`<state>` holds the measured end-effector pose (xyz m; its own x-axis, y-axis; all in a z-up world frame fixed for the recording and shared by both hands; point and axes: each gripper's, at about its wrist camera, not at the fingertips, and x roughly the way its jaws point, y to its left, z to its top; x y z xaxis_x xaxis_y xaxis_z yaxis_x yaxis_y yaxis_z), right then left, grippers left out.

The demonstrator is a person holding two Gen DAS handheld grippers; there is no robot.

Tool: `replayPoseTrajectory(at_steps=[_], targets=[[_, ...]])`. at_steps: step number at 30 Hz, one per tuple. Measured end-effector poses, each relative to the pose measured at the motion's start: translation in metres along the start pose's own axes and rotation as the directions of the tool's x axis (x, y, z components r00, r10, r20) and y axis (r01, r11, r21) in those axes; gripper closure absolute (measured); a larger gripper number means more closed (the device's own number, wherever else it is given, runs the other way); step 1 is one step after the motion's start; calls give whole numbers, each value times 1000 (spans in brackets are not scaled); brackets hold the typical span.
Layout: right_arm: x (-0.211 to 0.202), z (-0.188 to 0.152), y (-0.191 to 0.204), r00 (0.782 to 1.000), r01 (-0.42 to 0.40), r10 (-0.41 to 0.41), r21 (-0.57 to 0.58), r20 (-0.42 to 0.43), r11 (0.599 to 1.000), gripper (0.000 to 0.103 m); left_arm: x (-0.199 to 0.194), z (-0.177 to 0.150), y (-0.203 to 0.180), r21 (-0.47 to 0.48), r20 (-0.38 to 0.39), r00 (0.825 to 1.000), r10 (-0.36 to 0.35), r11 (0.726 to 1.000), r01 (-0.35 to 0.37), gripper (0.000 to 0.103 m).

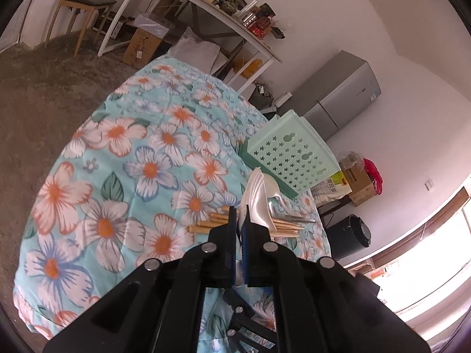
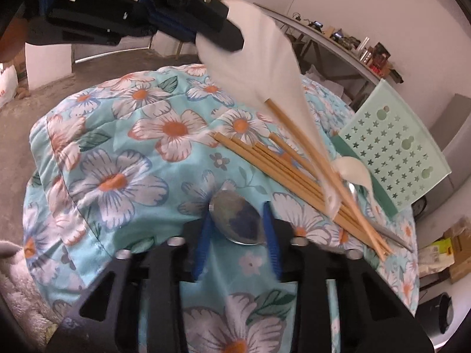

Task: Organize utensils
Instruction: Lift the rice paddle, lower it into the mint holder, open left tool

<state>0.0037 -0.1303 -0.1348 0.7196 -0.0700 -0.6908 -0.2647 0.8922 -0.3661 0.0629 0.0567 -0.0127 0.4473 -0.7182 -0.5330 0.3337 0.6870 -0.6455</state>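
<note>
So the left gripper (image 1: 240, 216) is clamped tight on a white plastic fork (image 1: 255, 203), pinching it by the handle so the tines stick up and away from the camera. From the right wrist view that fork (image 2: 262, 58) looks huge and blurry, held up in the air above the table. Below it a bundle of wooden chopsticks (image 2: 297, 173) lies on the floral tablecloth (image 2: 117, 158), fanned out a bit, and one chopstick looks propped up higher than the rest, though the fisheye makes that hard to judge.

The right gripper (image 2: 238, 229) has its blue-padded fingers spread wide, with the bowl of a metal spoon (image 2: 237, 220) sitting between them (it reflects the tablecloth pattern). I honestly can't tell if the pads touch it, but there's visible gap on both sides, so it reads as released.

A white plastic spoon (image 2: 353, 170) rests near the far end of the chopsticks, just beside the mint green basket (image 2: 397, 147) with star cutouts, which lies tipped on its side at the table's far edge. Something thin and metal (image 2: 394, 236) pokes out past the chopstick tips.
</note>
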Motion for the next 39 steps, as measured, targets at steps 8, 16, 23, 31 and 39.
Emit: replayPoseTrajectory(at_steps=[8, 16, 23, 31, 39], targets=[[-16, 11, -28, 995, -92, 87, 94, 47, 991, 95, -33, 26, -19, 47, 114, 993, 10, 999, -16, 101], [-52, 23, -65, 943, -322, 279, 281, 182, 904, 96, -54, 53, -50, 147, 194, 981, 3, 989, -32, 101], [-79, 38, -110, 852, -509, 392, 370, 348, 777, 100, -65, 91, -97, 259, 282, 958, -47, 965, -29, 101], [-95, 19, -150, 783, -610, 421, 435, 457, 663, 102, -36, 105, -140, 327, 270, 961, -65, 945, -28, 101], [-107, 13, -198, 766, -617, 359, 454, 533, 643, 102, -11, 130, -180, 387, 331, 943, -26, 915, -110, 101]])
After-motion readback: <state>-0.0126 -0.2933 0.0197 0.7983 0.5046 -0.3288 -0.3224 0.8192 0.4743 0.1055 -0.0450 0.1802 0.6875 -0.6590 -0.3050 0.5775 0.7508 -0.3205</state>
